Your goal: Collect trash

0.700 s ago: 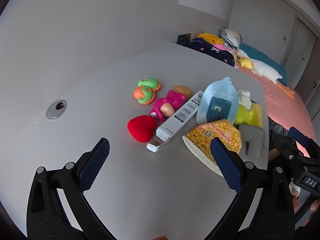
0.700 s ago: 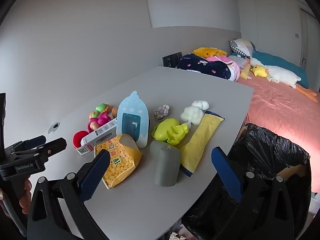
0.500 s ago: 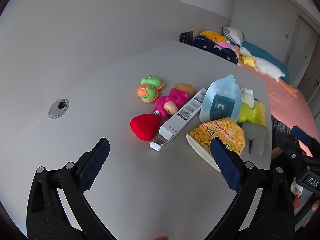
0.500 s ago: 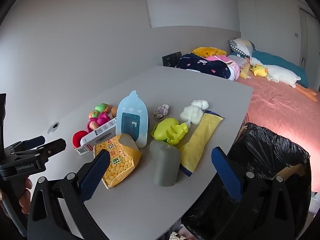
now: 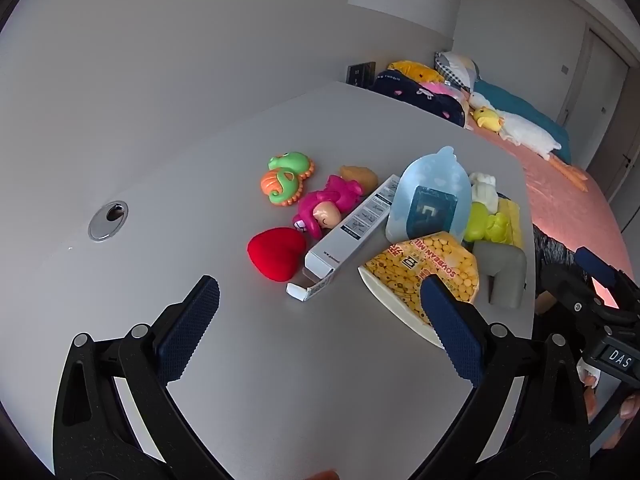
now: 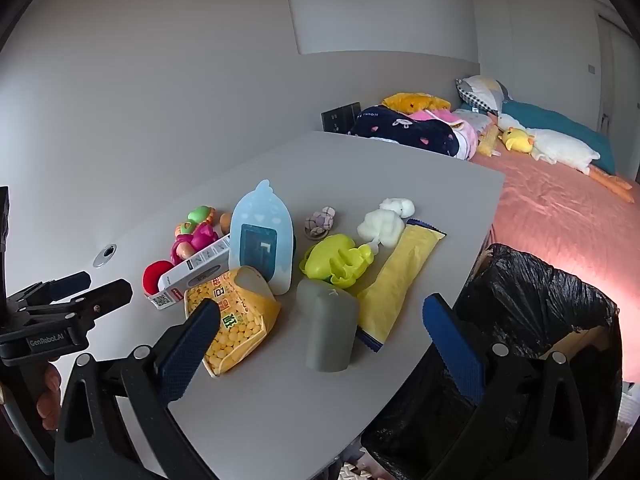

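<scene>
A home bedroom: a bed (image 6: 560, 208) with pillows and plush toys (image 6: 560, 146) beside a grey table (image 6: 280, 400).

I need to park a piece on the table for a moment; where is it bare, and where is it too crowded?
Bare: the grey table between the round metal grommet and the red heart-shaped toy; also the far half towards the black wall socket. Crowded: the middle, where the white carton box, yellow snack bag and grey cylinder sit close together.
</scene>
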